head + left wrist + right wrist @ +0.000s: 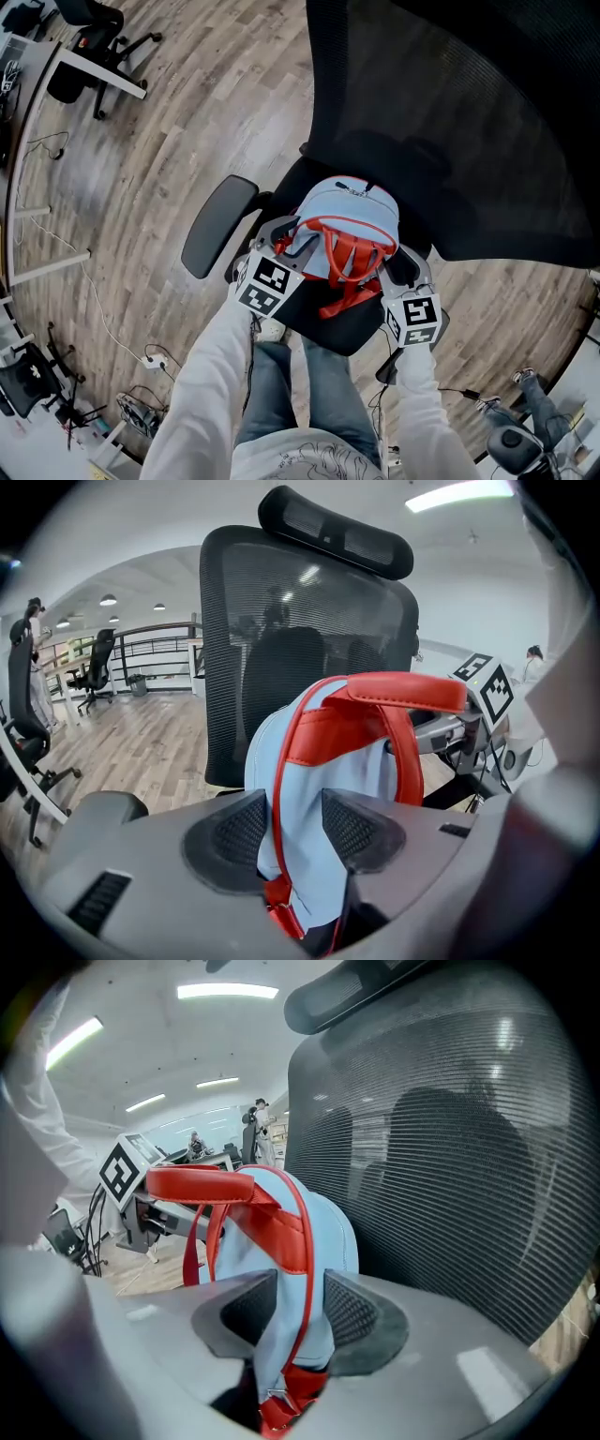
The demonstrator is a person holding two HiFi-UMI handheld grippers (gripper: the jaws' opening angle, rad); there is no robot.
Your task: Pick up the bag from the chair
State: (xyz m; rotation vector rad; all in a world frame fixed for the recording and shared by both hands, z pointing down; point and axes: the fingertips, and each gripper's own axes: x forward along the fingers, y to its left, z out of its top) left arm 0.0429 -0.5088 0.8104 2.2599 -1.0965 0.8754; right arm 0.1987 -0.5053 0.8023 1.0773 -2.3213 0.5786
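Wooden floor (187, 112) – pale planks, running under everything in the head view.

Chair (487, 122) – black office chair with a mesh backrest, a headrest on top (333, 527) and a padded armrest (217, 225) swung out to the person's left. The backrest fills the background of both gripper views (450, 1166).

Person – white sleeves (211, 375) and blue jeans, standing close against the front of the seat.

Bag (352, 220) – light blue backpack with red straps, upright over the chair seat just in front of the backrest. Whether its base rests on the seat cannot be told.

Left gripper (286, 242) – at the bag's left side. In the left gripper view its jaws (295, 808) stand at a narrow gap, pressed onto the blue fabric (319, 780) and a red strap edge between them.

Right gripper (398, 264) – at the bag's right side. Jaws (300, 1288) likewise narrow, clamped on blue fabric (328, 1232) with a red strap running down between the pads.

Marker cubes (270, 284) – one on each gripper, black-and-white squares.

Red top handle (403, 691) – lying flat across the bag's top.

White cable (94, 300) – trailing over the floor at far left.
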